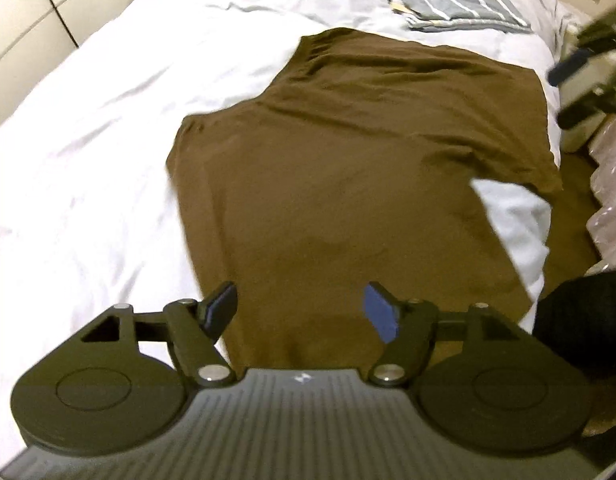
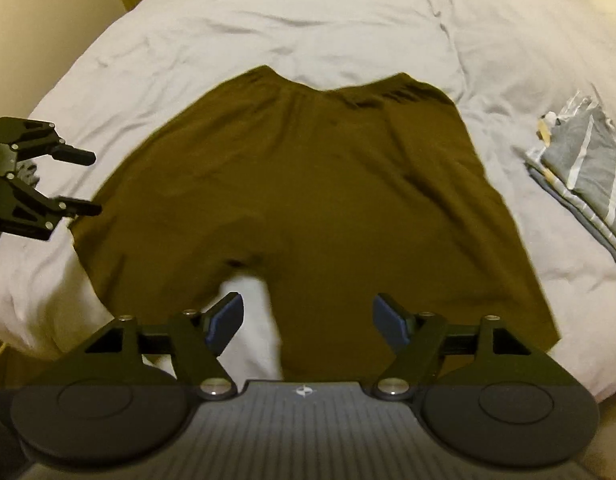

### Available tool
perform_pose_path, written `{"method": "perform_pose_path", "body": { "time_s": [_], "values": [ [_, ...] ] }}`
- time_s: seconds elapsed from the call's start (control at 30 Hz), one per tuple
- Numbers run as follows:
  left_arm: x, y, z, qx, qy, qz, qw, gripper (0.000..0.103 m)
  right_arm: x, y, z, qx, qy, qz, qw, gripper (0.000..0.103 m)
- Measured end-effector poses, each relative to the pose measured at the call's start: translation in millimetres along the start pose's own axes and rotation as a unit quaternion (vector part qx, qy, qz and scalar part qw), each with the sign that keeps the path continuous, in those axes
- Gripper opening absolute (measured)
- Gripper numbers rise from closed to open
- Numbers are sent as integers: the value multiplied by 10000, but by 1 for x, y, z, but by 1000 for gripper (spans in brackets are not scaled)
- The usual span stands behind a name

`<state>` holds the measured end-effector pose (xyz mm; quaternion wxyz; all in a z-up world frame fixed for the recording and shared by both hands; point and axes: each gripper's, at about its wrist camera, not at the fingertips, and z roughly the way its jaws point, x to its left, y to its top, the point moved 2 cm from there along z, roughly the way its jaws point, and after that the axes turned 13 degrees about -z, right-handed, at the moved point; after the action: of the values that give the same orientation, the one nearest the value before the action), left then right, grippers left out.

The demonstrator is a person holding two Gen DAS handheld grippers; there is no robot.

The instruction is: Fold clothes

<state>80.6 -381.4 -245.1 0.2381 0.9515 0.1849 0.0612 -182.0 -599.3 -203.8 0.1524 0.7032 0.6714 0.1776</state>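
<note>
Both grippers hang above the near edge of the bed (image 2: 268,20), the left gripper (image 1: 300,312) and the right gripper (image 2: 306,318) each spread wide with nothing between the pads. Brown shorts (image 2: 308,200) lie flat on the white cover. Folded grey striped clothes (image 2: 588,168) sit apart.

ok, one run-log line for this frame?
stage: pre-fold | brown fabric shorts: flat on white bed sheet | left gripper: open, empty | right gripper: open, empty

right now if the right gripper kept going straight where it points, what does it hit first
Most likely the brown shorts spread flat on the white bedding. The right gripper is open and empty, aimed down near the split between the legs, so depth is uncertain.
</note>
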Motion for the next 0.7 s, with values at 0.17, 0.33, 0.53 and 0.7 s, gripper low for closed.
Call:
{"method": "perform_pose_path", "body": {
  "time_s": [0.17, 0.33, 0.53, 0.7],
  "values": [
    [40, -15, -14, 307, -160, -144, 9993, 88, 67, 19, -15, 66, -646, 614, 9960, 82],
    [55, -18, -47, 170, -228, -110, 9995, 102, 117, 32, -45, 142, -1103, 1190, 9867, 89],
    [44, -11, -82, -30, -228, -91, 9997, 102, 146, 41, -74, -39, -1233, 1463, 9815, 89],
    [31, -19, -110, -206, -159, -81, 9996, 102, 166, 31, -101, -241, -1417, 1487, 9784, 89]
  ]
}}
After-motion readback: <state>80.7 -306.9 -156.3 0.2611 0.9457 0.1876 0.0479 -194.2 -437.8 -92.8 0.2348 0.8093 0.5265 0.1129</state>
